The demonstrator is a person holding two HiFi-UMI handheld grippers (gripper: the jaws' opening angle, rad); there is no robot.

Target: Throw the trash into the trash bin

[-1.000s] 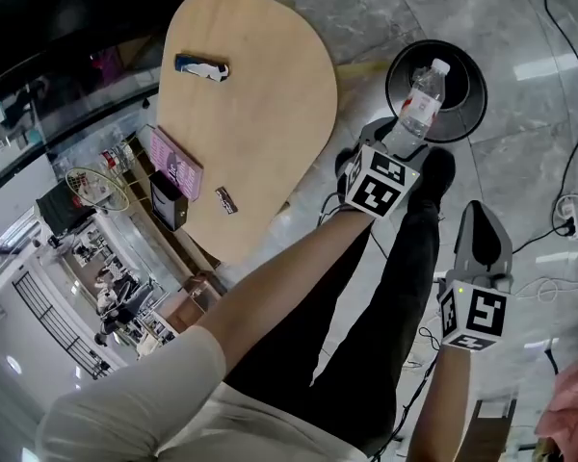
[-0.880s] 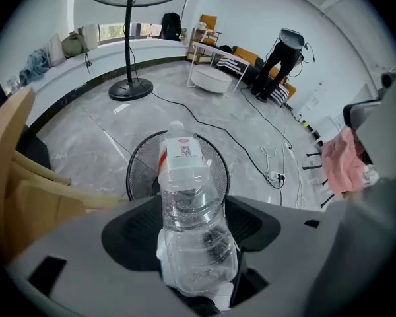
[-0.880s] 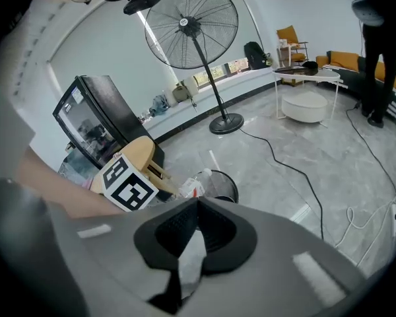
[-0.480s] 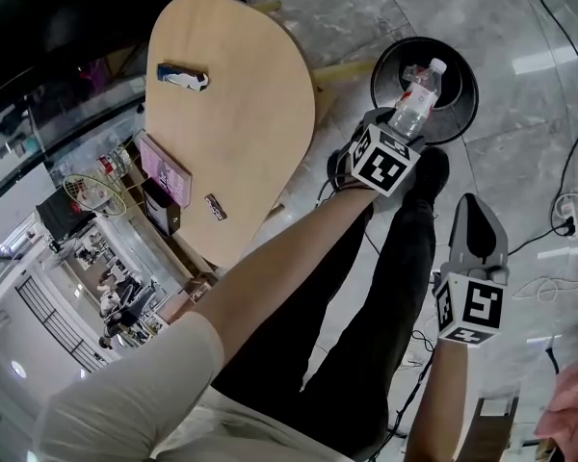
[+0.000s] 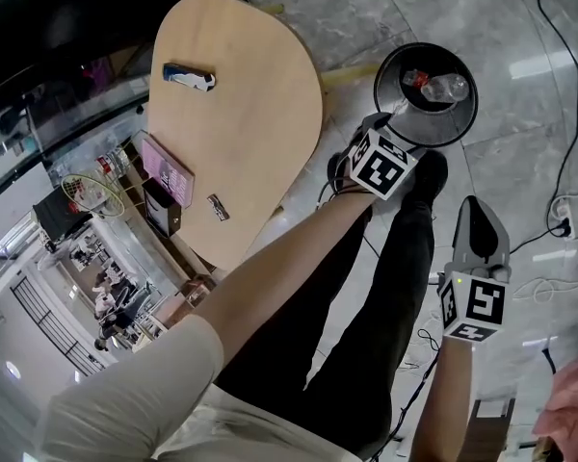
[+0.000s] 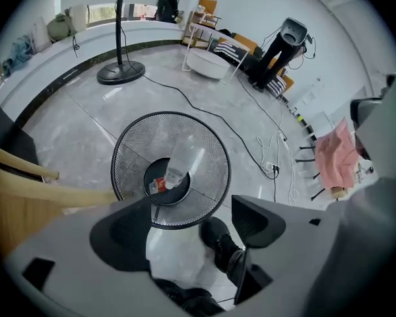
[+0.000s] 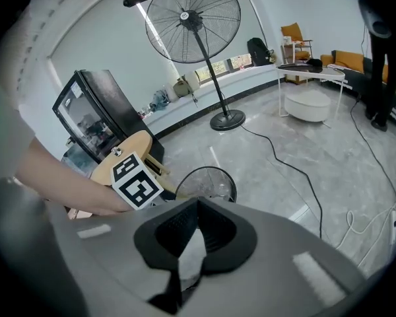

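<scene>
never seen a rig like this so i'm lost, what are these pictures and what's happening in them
No robot: a person holds a two-jaw tool in each hand; the patterned cubes belong to them. One picture is from a camera on the person's head, looking down; the other two are from cameras riding on each tool. The left tool hangs over the bin; its jaws have just been opening, nothing between them, and a bottle is in the bin. The right tool is shut and empty. On the table: a blue wrapper, a small wrapper, a pink box and a dark box.
</scene>
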